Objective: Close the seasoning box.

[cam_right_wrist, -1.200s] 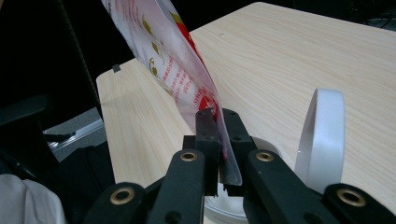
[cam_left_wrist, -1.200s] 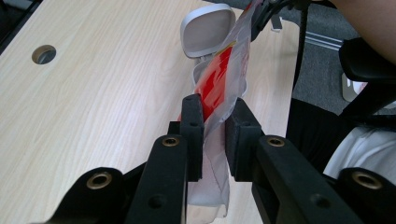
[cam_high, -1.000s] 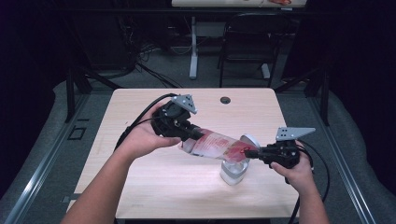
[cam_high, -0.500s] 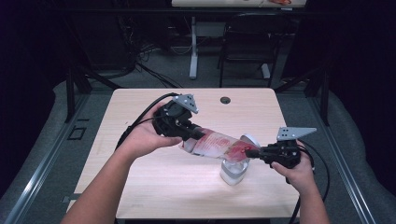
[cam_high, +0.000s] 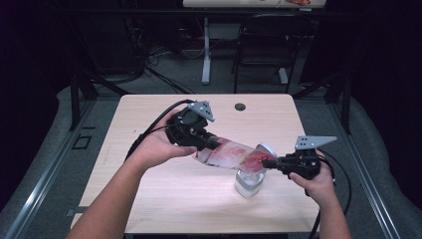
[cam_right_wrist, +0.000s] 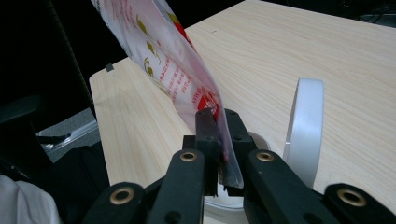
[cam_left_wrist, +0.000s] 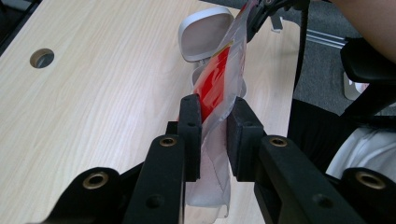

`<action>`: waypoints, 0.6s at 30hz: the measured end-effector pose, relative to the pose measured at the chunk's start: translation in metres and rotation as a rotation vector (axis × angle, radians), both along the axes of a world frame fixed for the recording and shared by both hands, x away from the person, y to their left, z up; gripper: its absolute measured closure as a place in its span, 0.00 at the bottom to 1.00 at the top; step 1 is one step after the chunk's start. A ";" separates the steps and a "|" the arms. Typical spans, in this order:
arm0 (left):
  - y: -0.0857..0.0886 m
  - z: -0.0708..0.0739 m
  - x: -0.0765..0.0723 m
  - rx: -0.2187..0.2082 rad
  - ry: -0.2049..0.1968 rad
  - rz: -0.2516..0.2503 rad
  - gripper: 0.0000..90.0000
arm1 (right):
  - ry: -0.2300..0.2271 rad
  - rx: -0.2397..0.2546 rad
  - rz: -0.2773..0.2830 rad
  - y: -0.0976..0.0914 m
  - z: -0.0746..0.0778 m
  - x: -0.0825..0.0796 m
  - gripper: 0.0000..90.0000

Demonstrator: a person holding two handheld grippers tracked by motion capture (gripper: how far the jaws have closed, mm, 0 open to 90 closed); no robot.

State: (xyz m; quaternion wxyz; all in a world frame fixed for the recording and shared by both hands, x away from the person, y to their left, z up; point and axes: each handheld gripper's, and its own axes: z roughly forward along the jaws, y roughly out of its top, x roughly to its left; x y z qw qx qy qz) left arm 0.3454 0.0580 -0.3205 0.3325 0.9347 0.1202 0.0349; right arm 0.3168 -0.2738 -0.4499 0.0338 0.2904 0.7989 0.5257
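The worktop lay under my two grippers. Between them I held a clear pouch with red print stretched in the air, its lower end over an open white container whose flip lid stood up just beside my right jaws. My left gripper had the pouch's upper end between its jaws; they had just been easing apart, yet the film sat pinched against one pad. My right gripper had its jaws pressed together on the lower corner. I judged the pouch lifted and aimed; emptying it into the container remained.
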 end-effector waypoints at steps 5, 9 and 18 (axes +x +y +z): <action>-0.001 0.001 0.000 -0.001 0.000 -0.002 0.86 | 0.001 0.001 -0.003 0.000 0.000 0.000 0.97; -0.004 0.002 -0.001 0.000 -0.007 -0.005 0.86 | 0.001 -0.008 -0.006 0.000 0.000 0.000 0.97; -0.003 0.004 -0.002 -0.007 -0.010 -0.004 0.86 | -0.003 -0.011 0.000 0.000 0.001 -0.001 0.97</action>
